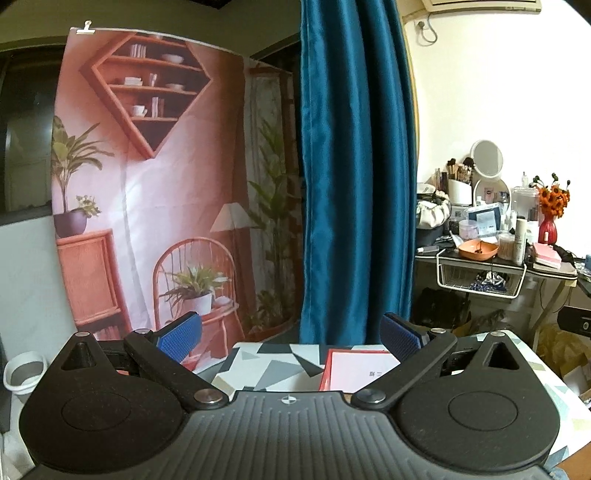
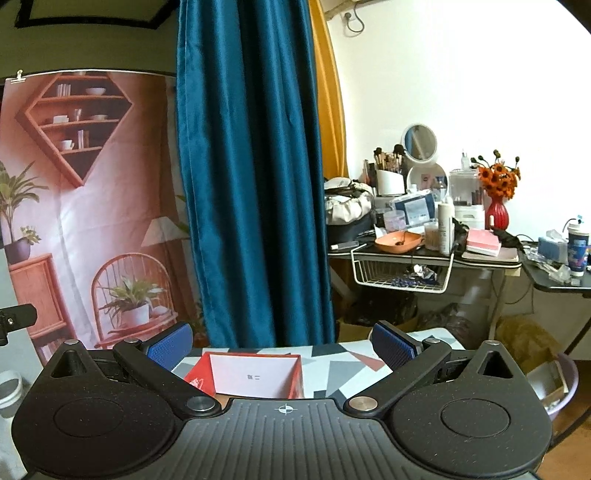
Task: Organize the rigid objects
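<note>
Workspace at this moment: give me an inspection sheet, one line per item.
Surface: table with geometric-patterned cloth.
Job's things: red box with white inside, open, on the cloth.
Clutter: nothing else seen on the cloth.
Grippers: left hand-held gripper open, empty; right hand-held gripper open, empty, above the box.
Cables: wall cord near the ceiling.
Surroundings: blue curtain, printed backdrop, crowded vanity desk.

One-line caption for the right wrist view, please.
Open right gripper held above red box on patterned table, blue curtain behind.
</note>
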{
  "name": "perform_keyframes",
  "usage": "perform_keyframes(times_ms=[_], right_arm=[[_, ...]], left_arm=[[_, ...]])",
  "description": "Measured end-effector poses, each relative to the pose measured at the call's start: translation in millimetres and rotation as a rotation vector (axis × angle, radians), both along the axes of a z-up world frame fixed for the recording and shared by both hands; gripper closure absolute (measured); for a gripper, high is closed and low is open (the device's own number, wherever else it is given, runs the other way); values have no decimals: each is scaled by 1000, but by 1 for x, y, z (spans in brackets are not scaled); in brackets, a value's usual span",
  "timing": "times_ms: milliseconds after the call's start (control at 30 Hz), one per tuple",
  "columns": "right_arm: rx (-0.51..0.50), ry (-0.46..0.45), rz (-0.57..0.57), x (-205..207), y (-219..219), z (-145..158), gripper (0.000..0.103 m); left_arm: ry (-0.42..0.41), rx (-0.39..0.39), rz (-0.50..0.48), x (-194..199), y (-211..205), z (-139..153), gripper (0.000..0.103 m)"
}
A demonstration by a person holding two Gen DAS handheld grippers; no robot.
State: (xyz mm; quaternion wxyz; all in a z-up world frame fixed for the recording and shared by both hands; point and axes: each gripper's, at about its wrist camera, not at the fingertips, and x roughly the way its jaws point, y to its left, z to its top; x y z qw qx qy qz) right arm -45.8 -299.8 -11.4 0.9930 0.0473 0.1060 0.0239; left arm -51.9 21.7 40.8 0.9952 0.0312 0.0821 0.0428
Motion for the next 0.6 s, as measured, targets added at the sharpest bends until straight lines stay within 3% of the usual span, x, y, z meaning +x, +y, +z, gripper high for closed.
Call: perform_keyframes(times_ms=[600], right_arm=[[-19,5,-9,2,5,-6,0]], left_arm=[[37,-3,-3,2,2,-3,0]])
